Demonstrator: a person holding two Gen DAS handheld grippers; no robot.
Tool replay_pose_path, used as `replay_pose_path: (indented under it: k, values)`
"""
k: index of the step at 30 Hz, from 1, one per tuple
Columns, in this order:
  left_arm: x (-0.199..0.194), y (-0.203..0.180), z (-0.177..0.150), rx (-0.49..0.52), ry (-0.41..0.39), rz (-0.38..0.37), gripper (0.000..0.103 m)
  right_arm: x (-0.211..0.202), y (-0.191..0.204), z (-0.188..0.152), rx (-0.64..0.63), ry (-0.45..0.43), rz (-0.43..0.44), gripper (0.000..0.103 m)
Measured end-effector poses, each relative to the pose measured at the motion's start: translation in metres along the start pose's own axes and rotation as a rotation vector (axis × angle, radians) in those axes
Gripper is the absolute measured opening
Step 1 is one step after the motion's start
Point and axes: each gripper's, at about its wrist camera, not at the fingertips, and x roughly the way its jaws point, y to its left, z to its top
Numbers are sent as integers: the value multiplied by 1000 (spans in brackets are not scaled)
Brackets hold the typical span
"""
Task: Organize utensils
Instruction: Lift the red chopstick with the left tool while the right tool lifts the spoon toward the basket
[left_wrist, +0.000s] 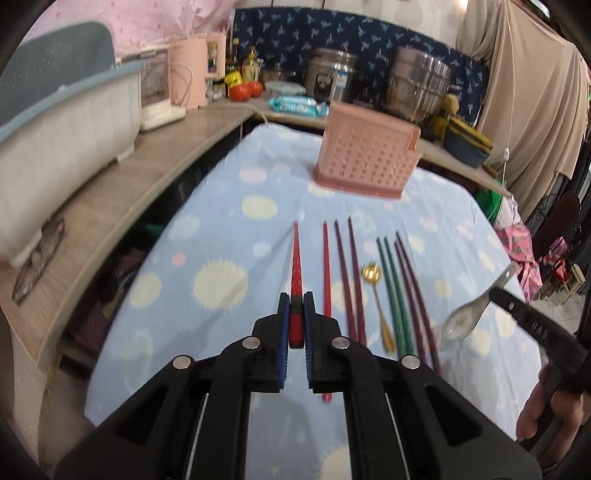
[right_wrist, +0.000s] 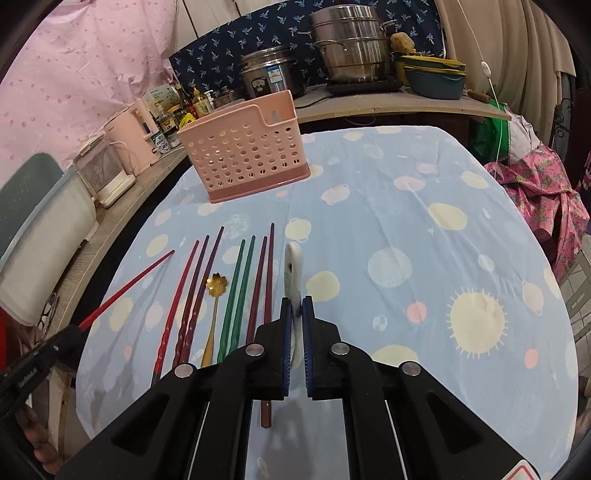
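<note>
- While both hands carry a utensil clear of the bench (right_wrist: 424, 206), the step in hand reads as the carry from pick-up toward the pink slotted holder (right_wrist: 245, 155), which stands upright at the far side of the cloth-covered bench.
- Left tool (left_wrist: 296, 308): its blue pads are clamped on a red chopstick (left_wrist: 296, 258), gripped near the thick end, with the tip pointing away toward the holder.
- Right tool (right_wrist: 296, 308): pinched tight on a white ceramic spoon (right_wrist: 293, 266), held by the handle with the spoon turned on edge (in the left wrist view its bowl hangs toward the bench).
- Lying in a row on the cloth are another red chopstick (left_wrist: 326, 280), a purple pair (left_wrist: 349, 280), a gold spoon (left_wrist: 375, 291), a green pair (left_wrist: 393, 291) and a further dark pair (left_wrist: 413, 291).
- My reading of the next move: bring each utensil over the holder's open top, tip it near upright, lower it into a compartment, then release; the thin chopstick may swivel in the pads.
</note>
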Motion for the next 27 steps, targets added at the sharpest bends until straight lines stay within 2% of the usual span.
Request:
replay_pose_path:
  k: [15, 27]
  values:
    - [-26, -20, 133, 52, -249, 23, 7, 8, 5, 64, -23, -72, 36, 6]
    - [-40, -52, 245, 45, -445, -46, 7, 32, 15, 171, -54, -181, 36, 6]
